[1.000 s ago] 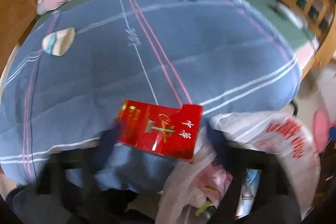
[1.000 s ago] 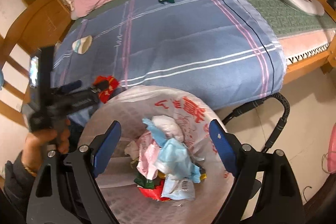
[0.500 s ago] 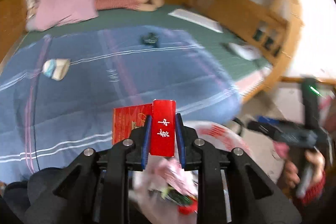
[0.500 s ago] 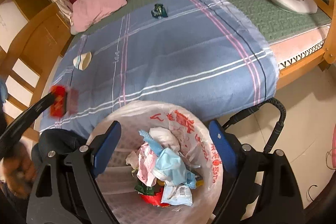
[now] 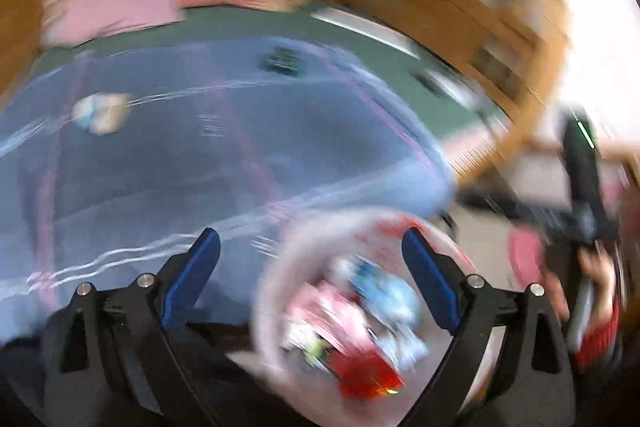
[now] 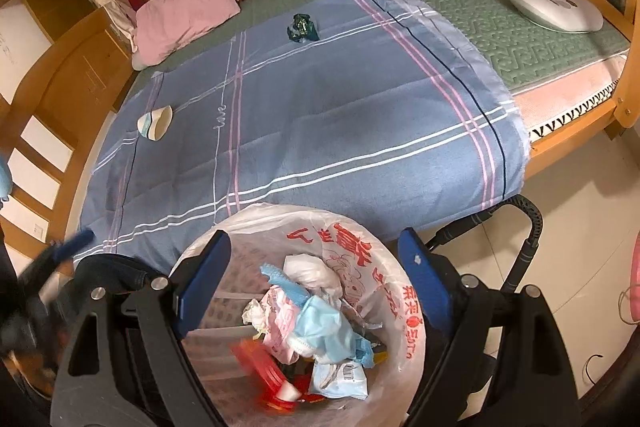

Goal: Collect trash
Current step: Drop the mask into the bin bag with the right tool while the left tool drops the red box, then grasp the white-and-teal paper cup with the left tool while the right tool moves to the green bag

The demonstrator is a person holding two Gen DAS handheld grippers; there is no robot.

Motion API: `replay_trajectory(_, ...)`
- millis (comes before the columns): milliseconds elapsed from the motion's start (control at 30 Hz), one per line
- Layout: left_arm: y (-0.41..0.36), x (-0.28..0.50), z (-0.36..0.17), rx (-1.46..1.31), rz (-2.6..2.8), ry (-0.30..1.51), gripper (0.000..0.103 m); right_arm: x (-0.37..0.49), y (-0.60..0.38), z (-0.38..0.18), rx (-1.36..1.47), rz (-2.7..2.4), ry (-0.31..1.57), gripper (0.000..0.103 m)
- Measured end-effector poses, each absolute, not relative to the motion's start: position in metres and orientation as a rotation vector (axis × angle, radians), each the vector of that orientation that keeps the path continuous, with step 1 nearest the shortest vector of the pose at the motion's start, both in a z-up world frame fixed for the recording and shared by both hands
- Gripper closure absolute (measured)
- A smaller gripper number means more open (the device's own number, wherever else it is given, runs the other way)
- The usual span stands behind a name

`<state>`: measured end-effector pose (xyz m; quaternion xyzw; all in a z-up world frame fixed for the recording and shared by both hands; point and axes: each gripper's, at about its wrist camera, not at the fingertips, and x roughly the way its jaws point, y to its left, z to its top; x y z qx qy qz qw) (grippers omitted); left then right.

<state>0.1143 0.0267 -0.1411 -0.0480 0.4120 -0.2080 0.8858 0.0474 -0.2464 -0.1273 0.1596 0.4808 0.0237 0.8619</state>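
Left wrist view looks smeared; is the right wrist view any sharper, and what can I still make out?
Left wrist view: heavy motion blur; only the left hand-held gripper stays sharp, open. Right wrist view: crisp blue striped blanket and white plastic trash bag, apart from a blurred red packet; both bend at the fisheye edges.

Left gripper (image 5: 310, 273) fingers have just spread wide, empty; right gripper (image 6: 316, 279) gapes too.

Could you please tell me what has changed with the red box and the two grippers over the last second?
The left gripper carried the red box from the bed to the bin, and its jaws have just been opening; nothing is between them now. The box lies blurred in the lined trash bin. The right gripper stayed open over the bin. The paper cup and the dark wrapper remain on the blue blanket.
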Motion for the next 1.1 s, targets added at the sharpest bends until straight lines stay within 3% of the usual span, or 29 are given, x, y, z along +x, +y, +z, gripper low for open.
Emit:
replay_trajectory(167, 0.120, 0.183, -0.156, -0.361, -0.121, 0.849, 0.011, 0.063, -0.232, -0.141, 0.309, 0.068, 1.044, 0.019)
replay_trajectory(233, 0.146, 0.216, -0.162, -0.317, 0.024, 0.825, 0.011, 0.068, -0.228, -0.147, 0.302, 0.073, 1.060, 0.019)
replay_trajectory(333, 0.179, 0.289, -0.189, -0.298, 0.121, 0.958, 0.010, 0.073, -0.228, -0.158, 0.299, 0.065, 1.088, 0.019)
replay_trajectory(567, 0.250, 0.389, -0.262, -0.956, 0.050, 1.066, 0.006, 0.080, -0.255, -0.179, 0.335, -0.019, 1.142, 0.019)
replay_trajectory(800, 0.243, 0.443, -0.289, -0.931, 0.149, 1.002, 0.006, 0.082, -0.278, -0.189, 0.367, -0.076, 1.155, 0.019)
replay_trajectory(833, 0.240, 0.448, -0.287, -0.904, 0.149, 0.985, 0.016, 0.083, -0.279, -0.190, 0.360, -0.080, 1.157, 0.019)
replay_trajectory(867, 0.236, 0.453, -0.286, -0.866, 0.141, 0.982, 0.036, 0.084, -0.279, -0.191, 0.357, -0.082, 1.159, 0.019)
replay_trajectory(900, 0.232, 0.457, -0.286, -0.845, 0.109, 0.997, 0.067, 0.086, -0.279, -0.193, 0.356, -0.085, 1.162, 0.019)
replay_trajectory(1100, 0.216, 0.456, -0.276, -0.769, 0.022, 0.955, 0.077, 0.102, -0.268, -0.197, 0.352, -0.055, 1.161, 0.019)
